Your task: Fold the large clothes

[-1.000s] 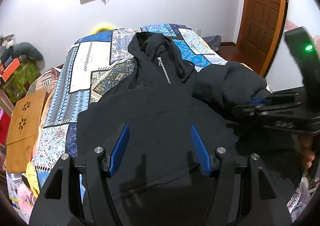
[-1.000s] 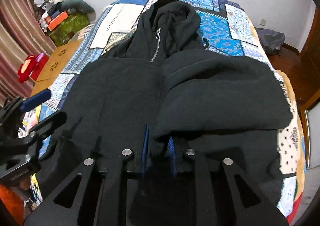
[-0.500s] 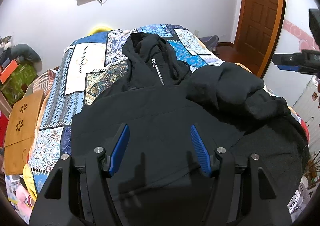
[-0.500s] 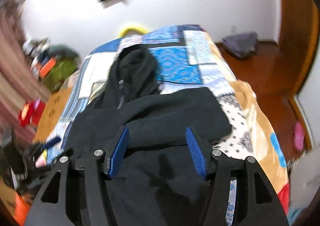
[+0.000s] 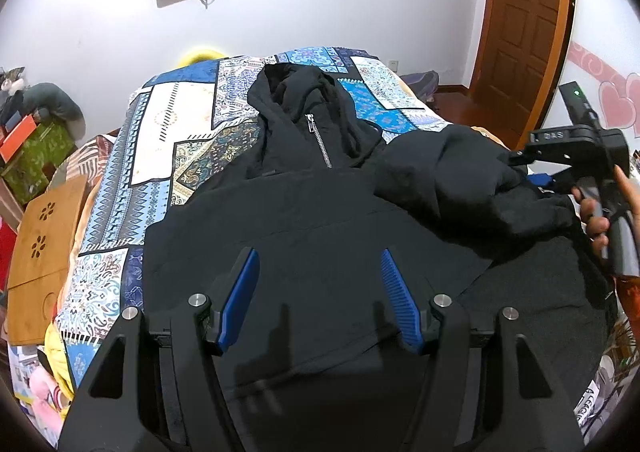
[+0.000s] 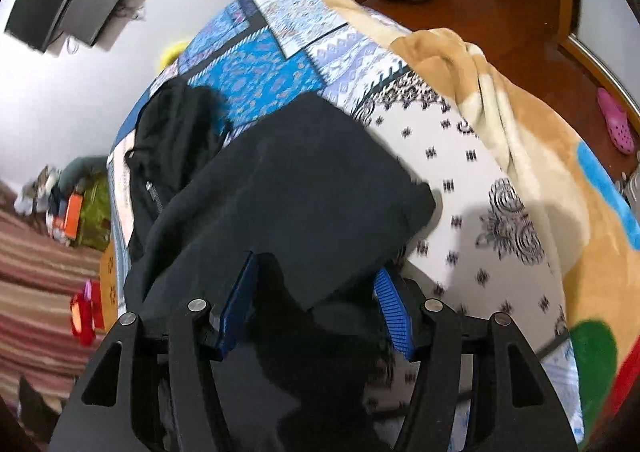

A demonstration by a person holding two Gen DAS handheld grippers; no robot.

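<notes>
Fingers: left gripper [image 5: 316, 294] spread wide, empty; right gripper [image 6: 314, 306] now spread too, having let go.
Hoodie [image 5: 304, 236]: mid-bed [image 5: 168, 124], sleeve [image 6: 304, 188] dropped across chest.
Meaning: sleeve fold done.

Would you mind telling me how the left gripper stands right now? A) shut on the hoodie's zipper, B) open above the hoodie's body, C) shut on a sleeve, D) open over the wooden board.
B: the left gripper has its blue pads spread wide, with only the black hoodie showing between them.
</notes>
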